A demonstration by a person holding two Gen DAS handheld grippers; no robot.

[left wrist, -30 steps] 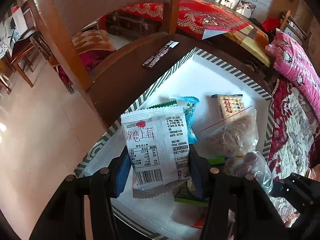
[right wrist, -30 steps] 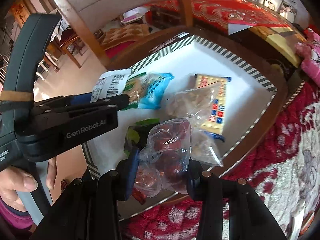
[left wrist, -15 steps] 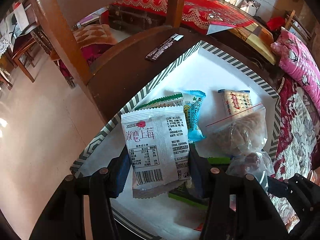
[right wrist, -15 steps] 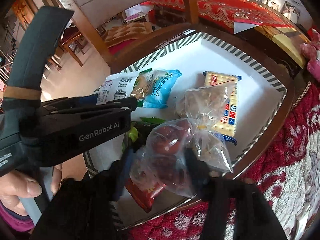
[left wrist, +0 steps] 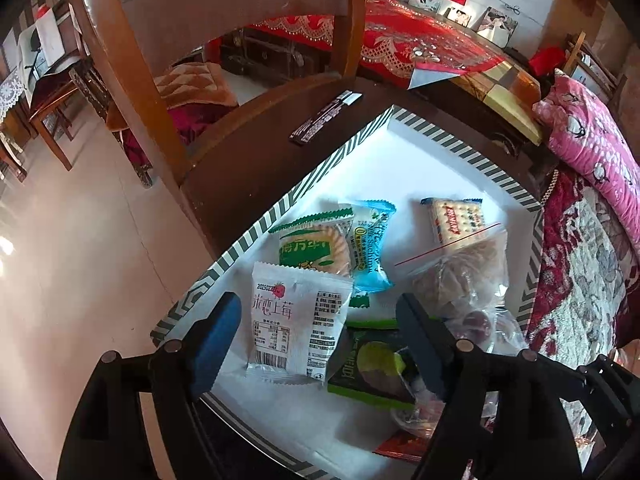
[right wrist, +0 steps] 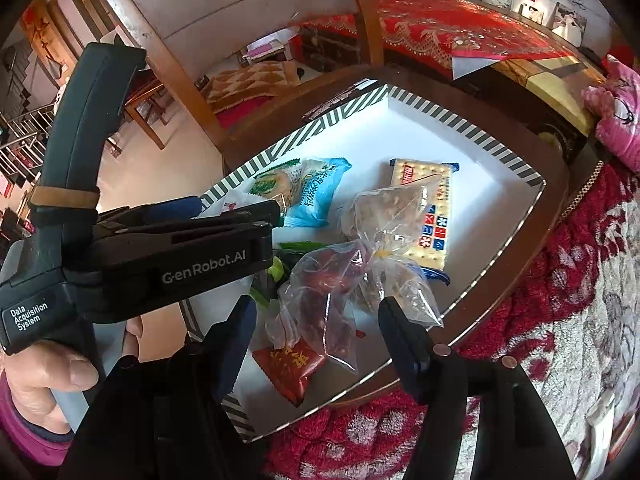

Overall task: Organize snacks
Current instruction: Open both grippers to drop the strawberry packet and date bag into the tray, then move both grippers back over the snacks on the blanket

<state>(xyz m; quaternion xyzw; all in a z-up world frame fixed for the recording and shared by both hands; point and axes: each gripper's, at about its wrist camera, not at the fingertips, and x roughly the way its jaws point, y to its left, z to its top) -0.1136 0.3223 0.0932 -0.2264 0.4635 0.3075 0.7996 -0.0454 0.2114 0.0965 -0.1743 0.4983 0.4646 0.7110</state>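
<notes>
A white tray with a striped rim holds several snack packs. My left gripper is open, its jaws either side of a white strawberry snack pack that lies in the tray. My right gripper is open over a clear bag of red dates lying in the tray. Nearby lie a green round-cracker pack, a light blue pack, a cracker pack, a clear bag of brown snacks, a dark green pack and a red sachet.
The tray sits on a dark wooden chair seat. A dark wrapped bar lies on the seat beyond the tray. The chair back rises to the left. A floral blanket lies to the right. The left gripper's body fills the right view's left side.
Both grippers opened. The white pack left the left jaws and lies in the tray; the date bag left the right jaws and rests in the tray. Both grippers pulled back slightly.
</notes>
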